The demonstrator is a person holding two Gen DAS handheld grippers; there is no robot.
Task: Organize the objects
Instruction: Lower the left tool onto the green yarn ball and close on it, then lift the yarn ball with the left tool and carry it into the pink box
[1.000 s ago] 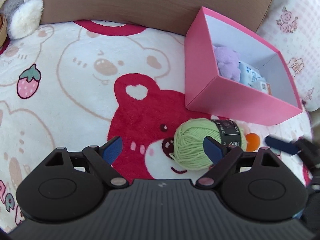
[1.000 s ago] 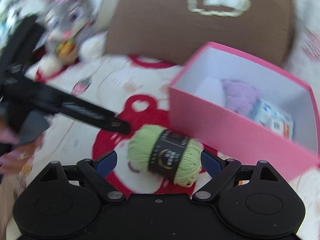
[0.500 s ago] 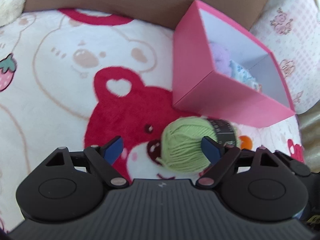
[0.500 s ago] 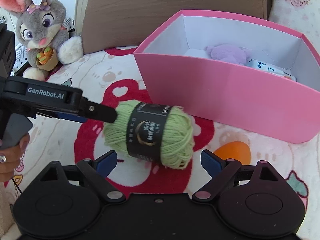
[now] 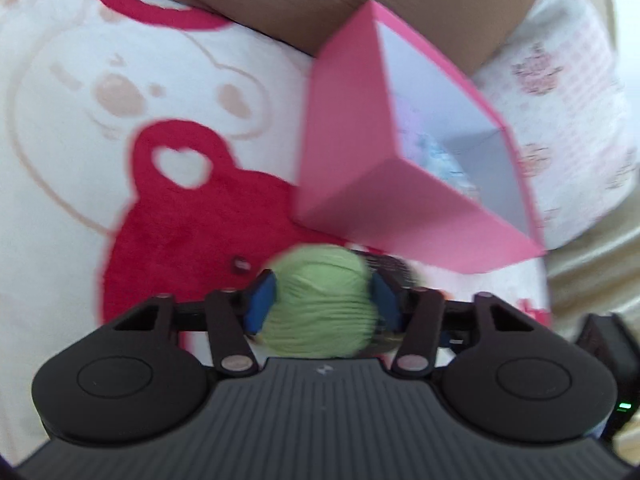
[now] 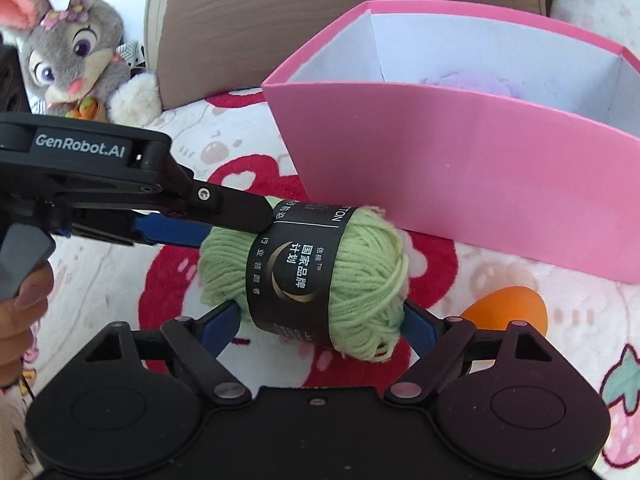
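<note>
a soft ball of light green yarn with a black paper band (image 6: 320, 276) is seen lying on the plush white and red bear-print blanket (image 6: 224, 148), just in front of the right gripper (image 6: 320, 322) and between its blue pads. the right jaws are wide and closing; the pads sit at the two ends of the ball, at or nearly at the yarn, and a firm press cannot be confirmed. the left gripper (image 5: 322, 300) is closing too, with the ball's far end between its blue fingers (image 5: 262, 300); in the left wrist view the pads appear pressed into the green fibres, though that view is blurred. in the right wrist view the left gripper's black arm is seen reaching in from the left, its tip touching the upper left of the ball by the band.

the open pink cardboard box with white inside (image 6: 480, 184) stands just beyond the ball, to the right of both tongs; a lilac plush thing (image 6: 476, 84) is already inside. an orange egg-shaped object (image 6: 508, 308) lies on the blanket right of the right tongs. a grey plush rabbit (image 6: 76, 60) sits far left.

handling, as judged: the yarn is light, squashy, not fragile, not slippery. the paper band is smooth and may slide. a hold across the bare yarn ends is preferred, and loose strands may snag.
</note>
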